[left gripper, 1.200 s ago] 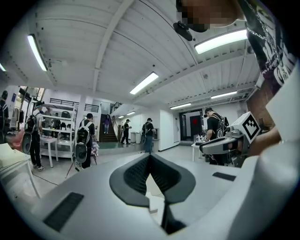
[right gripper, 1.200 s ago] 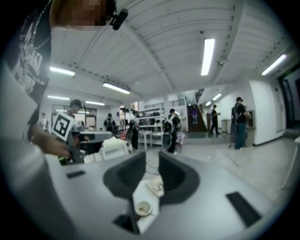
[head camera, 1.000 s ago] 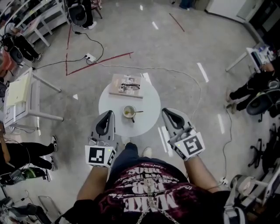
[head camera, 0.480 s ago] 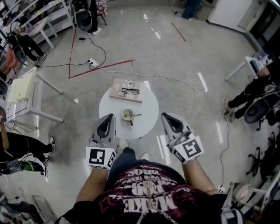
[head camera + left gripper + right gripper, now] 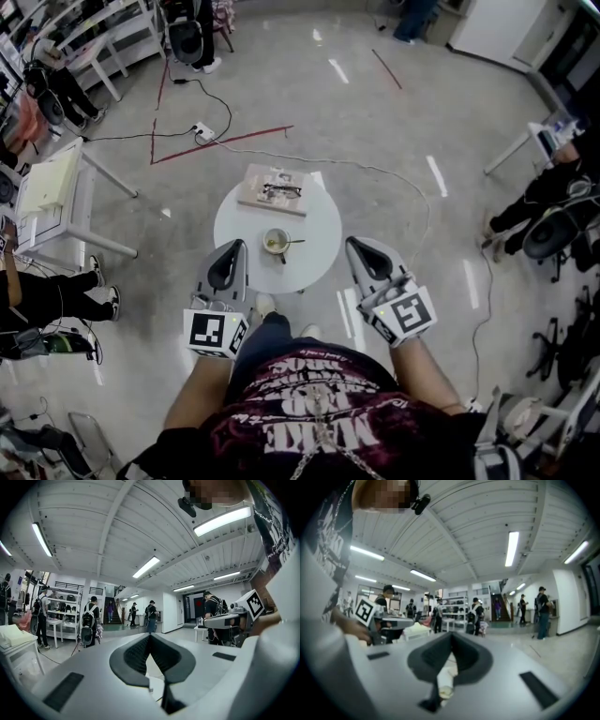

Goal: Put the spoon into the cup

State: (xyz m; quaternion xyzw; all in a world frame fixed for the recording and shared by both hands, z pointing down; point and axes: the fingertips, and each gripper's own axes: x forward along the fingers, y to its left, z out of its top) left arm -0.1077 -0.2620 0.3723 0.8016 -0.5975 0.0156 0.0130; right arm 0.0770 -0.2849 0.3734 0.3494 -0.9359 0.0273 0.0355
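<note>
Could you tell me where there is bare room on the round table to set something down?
The table is bare left of the cup out to the rim, right of the spoon, and along the near edge. The far side is crowded: the book with glasses on it lies there.

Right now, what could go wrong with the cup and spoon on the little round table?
The spoon handle seems to stick out past the rim of the cup toward the right gripper, so a bump there could tip the cup on the table. The glasses lie on a book just behind the cup; reaching too far might shove them off. A cable crosses the floor beyond the table, a trip risk.
</note>
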